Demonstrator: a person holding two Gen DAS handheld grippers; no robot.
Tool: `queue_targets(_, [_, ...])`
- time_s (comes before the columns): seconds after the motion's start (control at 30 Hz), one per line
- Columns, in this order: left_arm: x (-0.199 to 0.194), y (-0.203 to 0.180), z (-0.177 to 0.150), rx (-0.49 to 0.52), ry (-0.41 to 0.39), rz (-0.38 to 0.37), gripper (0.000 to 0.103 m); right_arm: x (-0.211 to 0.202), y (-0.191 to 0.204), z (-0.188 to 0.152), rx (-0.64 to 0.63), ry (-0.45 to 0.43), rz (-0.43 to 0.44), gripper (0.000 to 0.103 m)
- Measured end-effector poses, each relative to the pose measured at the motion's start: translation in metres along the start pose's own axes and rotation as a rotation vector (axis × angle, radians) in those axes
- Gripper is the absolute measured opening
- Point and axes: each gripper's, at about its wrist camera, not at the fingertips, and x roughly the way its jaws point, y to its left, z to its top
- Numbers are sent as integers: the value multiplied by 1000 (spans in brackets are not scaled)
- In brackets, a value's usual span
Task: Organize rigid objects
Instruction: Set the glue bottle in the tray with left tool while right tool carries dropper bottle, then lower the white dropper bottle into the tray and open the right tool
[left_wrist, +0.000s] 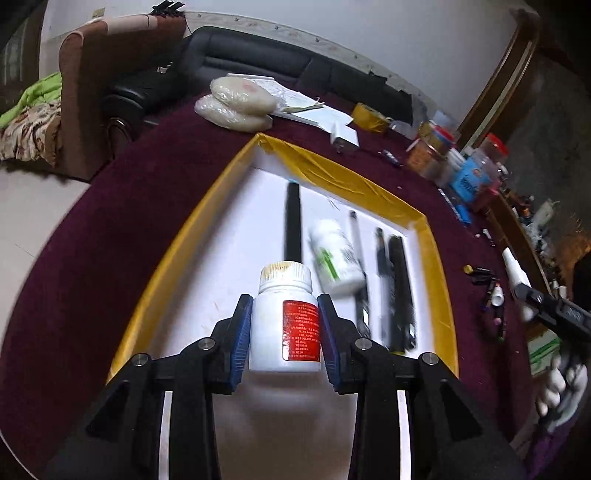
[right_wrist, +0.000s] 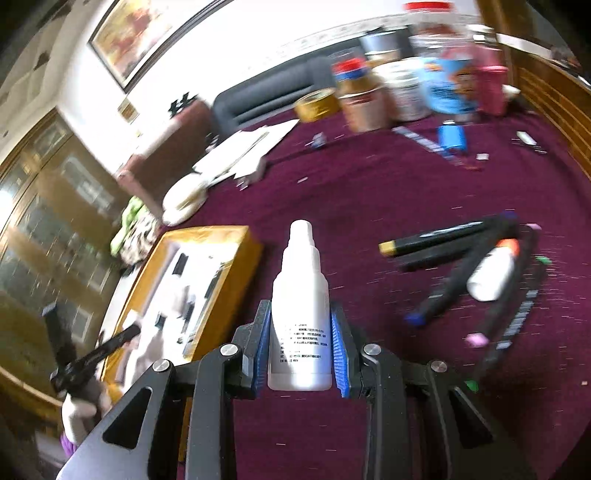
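Observation:
My left gripper is shut on a white pill bottle with a red label, held upright over the white tray with yellow taped walls. In the tray lie a long black pen, a white bottle with a green label and several dark pens. My right gripper is shut on a white spray bottle above the purple tablecloth, just right of the tray. Loose markers and a small white bottle with an orange cap lie to its right.
Jars and tubs crowd the far edge of the table beside a yellow tape roll. Papers and two bags of white stuff lie beyond the tray. A dark sofa stands behind the table.

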Motion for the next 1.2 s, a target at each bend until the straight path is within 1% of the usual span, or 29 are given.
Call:
queue_targets(0.1, [8,2,16,22,14,34,32,17,25,-4,-27,33,38,26])
queue_targets(0.27, [32,5,42,32,88,47,32,45,61,-8,-63,83,70,26])
queue_targets(0.33, [37,8,49,23,97,59,32,57,74,-9,-80,103,73,26])
queue_targets(0.37, [40,9,51,18,104,54,33,63,81,-10,-87,115,76,27])
queue_targets(0.4, [44,9,52,12,116,46,36,68,86,-10,-90,125,80,27])
queue_targets(0.43, [46,10,53,4,124,39,41,74,92,-10,-94,135,85,27])
queue_targets(0.47, [46,12,54,-9,127,26,43,78,98,-11,-96,142,88,27])
queue_targets(0.53, [44,13,54,-29,118,-18,49,88,107,-10,-106,159,92,27])
queue_targets(0.67, [29,17,49,-85,72,-79,54,111,120,-8,-96,205,106,27])
queue_targets(0.73, [14,21,43,-97,37,-102,64,124,124,-6,-78,226,111,27])
queue_targets(0.77, [7,22,41,-99,18,-106,65,130,126,-5,-67,235,114,27])
queue_targets(0.83, [-5,24,37,-103,-19,-106,66,143,129,1,-50,245,114,27])
queue_targets(0.93, [-19,28,28,-104,-62,-99,66,156,136,11,-68,231,75,27])
queue_targets(1.0, [-23,30,23,-105,-67,-99,66,167,141,19,-86,228,46,27])
queue_targets(1.03, [-24,30,20,-104,-65,-99,66,169,141,20,-83,234,48,27])
queue_targets(1.13, [-23,31,13,-108,-49,-112,66,176,142,17,-64,267,75,27])
queue_targets(1.2, [-22,32,10,-123,-38,-121,66,174,145,13,-67,273,94,27])
